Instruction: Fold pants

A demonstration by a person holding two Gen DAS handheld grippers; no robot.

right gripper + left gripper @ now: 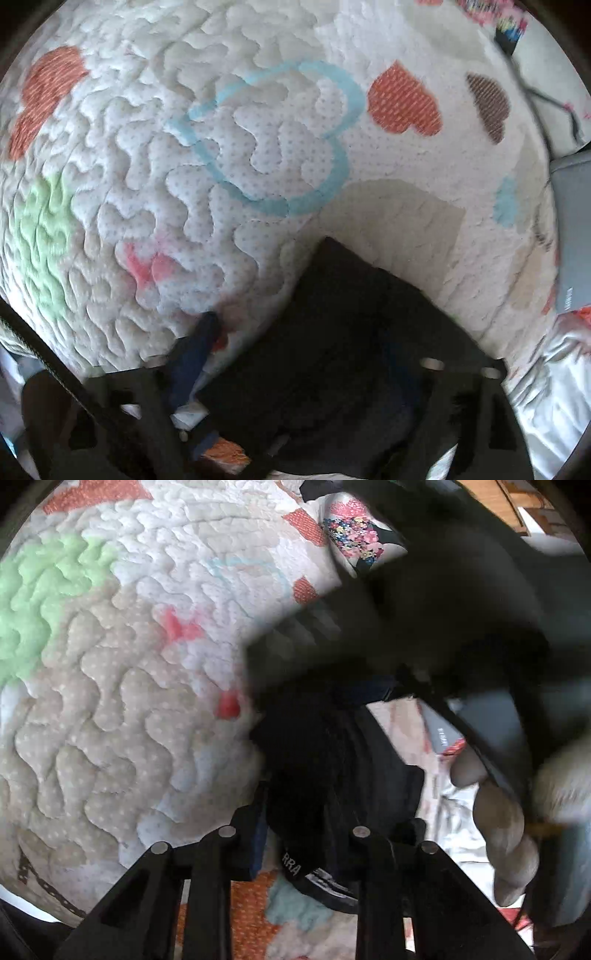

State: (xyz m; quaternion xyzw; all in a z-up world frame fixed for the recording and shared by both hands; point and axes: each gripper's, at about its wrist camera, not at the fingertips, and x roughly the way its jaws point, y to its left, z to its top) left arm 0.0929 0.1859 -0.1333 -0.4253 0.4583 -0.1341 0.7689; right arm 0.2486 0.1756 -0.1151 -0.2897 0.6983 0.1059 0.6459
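The black pants point(314, 775) are bunched between my left gripper's point(299, 812) fingers, which are shut on the cloth; a waistband with white letters point(295, 869) hangs below. The other gripper's dark body point(424, 609) and a hand's fingers point(506, 823) are at the right. In the right wrist view the black pants point(332, 350) lie across my right gripper point(310, 354). Its blue left fingertip point(201, 339) shows; the right one is hidden under the cloth. The jaws stand apart with the cloth over them, and I cannot see a grip.
A quilted white bedspread point(221, 147) with coloured hearts lies under everything. A grey flat object point(574, 229) sits at the right edge. A floral patterned item point(354, 535) and a wooden floor point(491, 494) show at the top of the left wrist view.
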